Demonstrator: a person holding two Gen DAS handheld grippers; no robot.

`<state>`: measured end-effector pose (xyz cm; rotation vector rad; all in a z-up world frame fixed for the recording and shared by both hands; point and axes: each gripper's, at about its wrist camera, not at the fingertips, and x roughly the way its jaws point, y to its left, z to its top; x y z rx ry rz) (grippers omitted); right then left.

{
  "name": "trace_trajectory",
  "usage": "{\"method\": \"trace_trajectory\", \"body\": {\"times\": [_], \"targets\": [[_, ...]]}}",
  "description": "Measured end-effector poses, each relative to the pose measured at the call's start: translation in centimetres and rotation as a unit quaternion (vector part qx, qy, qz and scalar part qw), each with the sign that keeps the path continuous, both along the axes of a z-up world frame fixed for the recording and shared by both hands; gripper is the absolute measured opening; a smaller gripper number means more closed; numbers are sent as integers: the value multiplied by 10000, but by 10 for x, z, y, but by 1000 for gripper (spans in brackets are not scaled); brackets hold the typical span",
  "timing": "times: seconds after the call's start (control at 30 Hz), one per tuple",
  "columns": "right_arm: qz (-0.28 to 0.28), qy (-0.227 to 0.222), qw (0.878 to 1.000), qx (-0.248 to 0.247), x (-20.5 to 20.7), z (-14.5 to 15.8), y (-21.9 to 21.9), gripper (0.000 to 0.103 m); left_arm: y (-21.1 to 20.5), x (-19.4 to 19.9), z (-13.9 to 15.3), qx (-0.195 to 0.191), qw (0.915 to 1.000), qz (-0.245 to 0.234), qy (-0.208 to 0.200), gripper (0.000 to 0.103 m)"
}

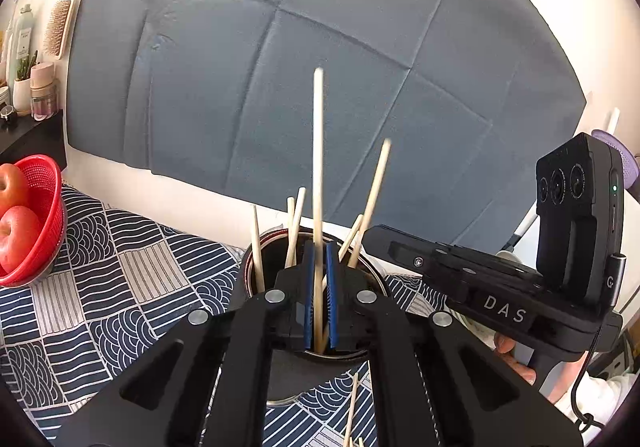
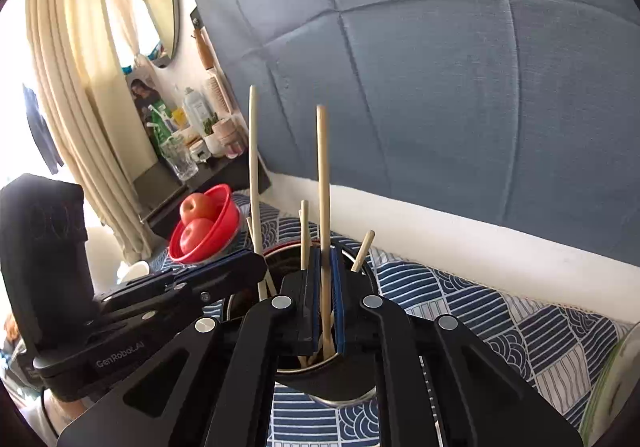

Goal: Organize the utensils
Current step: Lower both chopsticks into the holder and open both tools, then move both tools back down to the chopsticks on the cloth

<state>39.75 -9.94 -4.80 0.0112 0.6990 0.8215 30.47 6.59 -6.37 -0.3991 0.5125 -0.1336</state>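
Two grippers met over one dark round holder (image 1: 256,247), each clenched on a single wooden chopstick. The left gripper (image 1: 319,247) had its blue pads (image 1: 309,287) pressed against a long pale chopstick (image 1: 318,151) that stood nearly upright, its lower end down inside the holder's mouth and its top reaching well above the rim. The right gripper (image 2: 327,253) likewise pinched an upright chopstick (image 2: 323,175) between its blue pads (image 2: 338,287), the lower end dipping into the same holder (image 2: 280,259). Several more chopsticks (image 1: 296,223) already leaned inside the holder at loose angles, their tips fanning out over the rim. From the left wrist view, the right gripper came in from the right side, with fingers of the person's hand (image 1: 516,359) showing beneath its handle; from the right wrist view, the left gripper entered from the left, just beside the holder. Another loose chopstick (image 1: 351,407) lay on the patterned blue-and-white cloth (image 1: 120,271) in front of the holder. A red basket (image 1: 44,215) with apples (image 1: 16,235) sat on that cloth to the left, well apart, before a grey padded headboard (image 1: 320,27).
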Motion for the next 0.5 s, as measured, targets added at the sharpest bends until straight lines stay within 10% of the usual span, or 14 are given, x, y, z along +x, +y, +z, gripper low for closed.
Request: {"method": "trace_trajectory", "body": {"times": [0.13,0.2,0.27,0.5], "targets": [[-112,90,9999,38,-5,4,-9,9,2,-11,8,85,9998,-196,-13,13],[-245,44,9997,-23,-9,9,-14,12,1,-19,14,218,9993,-288,-52,40],[-417,-21,9991,-56,-13,14,-21,46,3,-28,21,250,9990,-359,-103,51],[-1122,-327,9929,-219,-30,36,-46,80,5,-58,37,696,9963,-499,-15,83]]}}
